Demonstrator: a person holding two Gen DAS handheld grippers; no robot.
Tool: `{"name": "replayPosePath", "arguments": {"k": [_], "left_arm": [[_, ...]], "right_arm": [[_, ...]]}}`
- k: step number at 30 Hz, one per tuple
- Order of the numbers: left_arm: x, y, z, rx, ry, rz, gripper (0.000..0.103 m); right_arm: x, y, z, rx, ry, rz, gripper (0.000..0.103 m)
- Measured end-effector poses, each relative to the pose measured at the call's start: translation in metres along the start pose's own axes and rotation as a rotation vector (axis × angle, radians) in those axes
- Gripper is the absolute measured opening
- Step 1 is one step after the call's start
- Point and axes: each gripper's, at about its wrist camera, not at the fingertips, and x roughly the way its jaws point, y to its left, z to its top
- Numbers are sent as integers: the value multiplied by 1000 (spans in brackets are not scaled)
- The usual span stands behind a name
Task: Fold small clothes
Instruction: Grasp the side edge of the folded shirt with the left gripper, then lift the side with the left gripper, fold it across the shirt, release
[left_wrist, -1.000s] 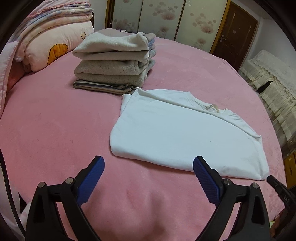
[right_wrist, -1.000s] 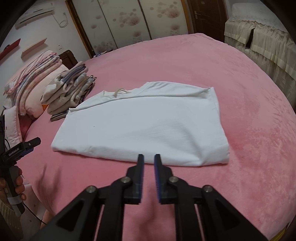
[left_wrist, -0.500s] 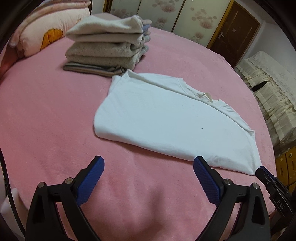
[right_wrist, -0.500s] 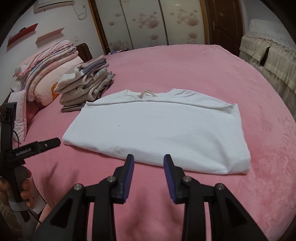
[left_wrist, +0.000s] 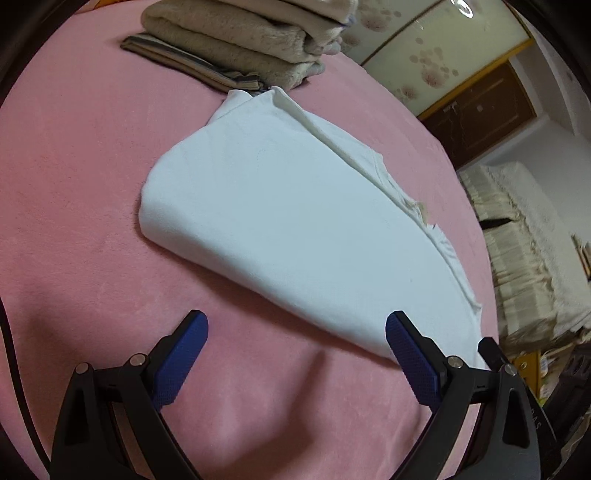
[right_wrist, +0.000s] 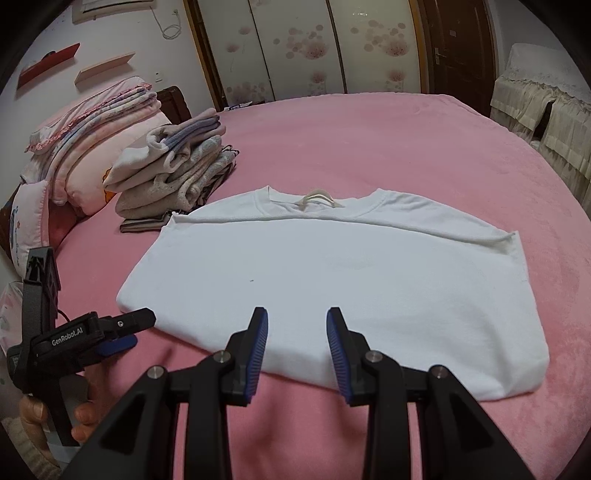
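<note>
White shirt (right_wrist: 332, 280), already folded into a wide band, lay flat on the pink bed (right_wrist: 406, 140), its long axis running crosswise to both tools and its neckline on the far edge. The right hand-held gripper (right_wrist: 297, 347) hung over the near folded edge, about midway along it, jaws partly apart with nothing between them. The left hand-held gripper (left_wrist: 295, 354) stood just short of the same near edge, jaws spread wide and empty; from the right wrist view it sat (right_wrist: 122, 328) beside the shirt's left near corner. Both were about equally close to the cloth, the left nearer that corner. A stack of folded clothes (right_wrist: 173, 177) lay beyond the shirt's far left corner.
</note>
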Motion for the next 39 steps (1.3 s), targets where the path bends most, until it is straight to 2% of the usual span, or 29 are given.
{"name": "replayPosePath", "arguments": {"k": [5, 14, 18, 20, 22, 24, 25, 27, 29, 33, 36, 39], "left_arm": [[10, 5, 9, -46, -63, -56, 97], [31, 3, 33, -86, -104, -68, 97], [34, 5, 40, -111, -122, -83, 94], [34, 6, 43, -108, -122, -68, 84], [33, 9, 47, -86, -119, -31, 51], [36, 9, 52, -49, -99, 19, 29], [34, 11, 55, -39, -97, 15, 23], [30, 11, 54, -38, -106, 4, 18], [27, 2, 53, -1, -127, 27, 15], [8, -31, 48, 132, -211, 93, 13], [-9, -61, 47, 222, -275, 95, 12], [-23, -95, 45, 312, -322, 76, 11]], "right_arm": [[10, 3, -1, -7, 1, -10, 33], [27, 3, 1, -29, 11, -32, 33], [37, 5, 11, -46, -14, -56, 33], [43, 6, 15, -57, -20, -75, 32], [52, 7, 20, -60, -19, -83, 28], [62, 7, 22, -52, -7, -87, 21], [66, 7, 23, -48, -3, -87, 20], [76, 8, 23, -43, 8, -96, 15], [86, 10, 22, -42, 25, -100, 14], [100, 17, 17, -87, 53, -141, 14], [103, 20, 16, -114, 65, -155, 14], [98, 14, 18, -86, 64, -117, 14]]}}
